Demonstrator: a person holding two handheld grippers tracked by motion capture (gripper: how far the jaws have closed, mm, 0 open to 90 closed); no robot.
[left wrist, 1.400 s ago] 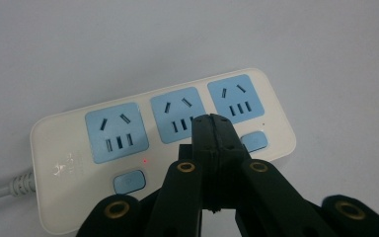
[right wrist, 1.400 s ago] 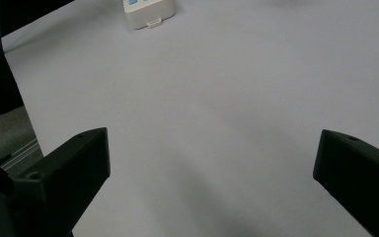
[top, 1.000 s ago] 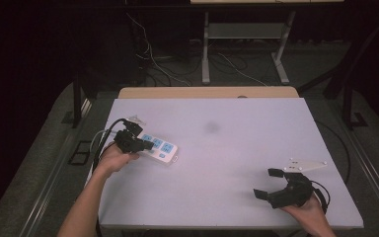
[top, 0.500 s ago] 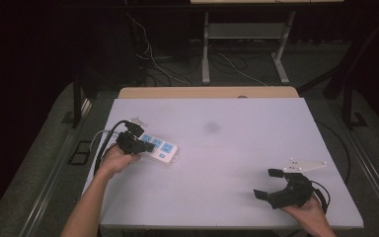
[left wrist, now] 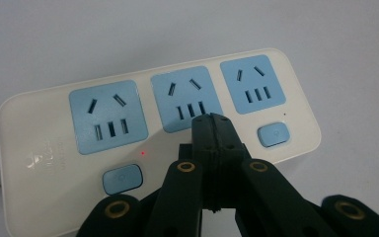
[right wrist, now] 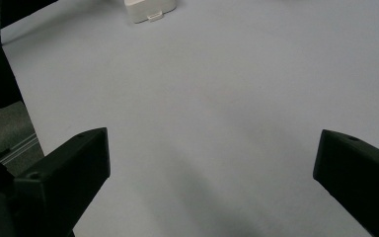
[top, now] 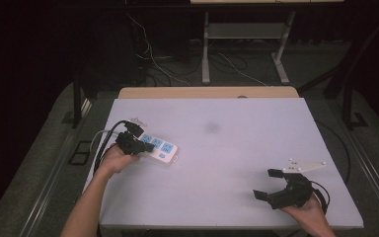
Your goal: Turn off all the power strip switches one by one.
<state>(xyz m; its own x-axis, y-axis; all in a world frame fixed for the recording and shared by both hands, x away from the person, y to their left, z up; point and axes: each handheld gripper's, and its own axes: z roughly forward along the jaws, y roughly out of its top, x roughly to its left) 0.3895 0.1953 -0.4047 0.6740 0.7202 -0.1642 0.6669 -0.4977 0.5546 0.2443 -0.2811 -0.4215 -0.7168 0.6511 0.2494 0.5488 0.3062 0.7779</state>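
Note:
A white power strip (top: 159, 149) with three blue sockets lies at the table's left side. In the left gripper view the power strip (left wrist: 39, 113) has two blue buttons and a small red light (left wrist: 142, 152) lit beside the left one. My left gripper (left wrist: 212, 121) is shut with nothing between its jaws, its tips over the strip's middle socket. In the high view the left gripper (top: 137, 144) sits over the strip's near end. My right gripper (top: 266, 183) rests open at the table's front right, jaws wide apart over bare table (right wrist: 217, 113).
The strip's cable (top: 103, 136) curls off the table's left edge. A tan board (top: 207, 92) runs along the table's far side. Cables and a metal frame (top: 246, 44) stand on the dark floor beyond. The strip's end (right wrist: 148, 11) shows far off in the right gripper view.
The left gripper has edged slightly along the power strip. The right gripper has stayed still and open.

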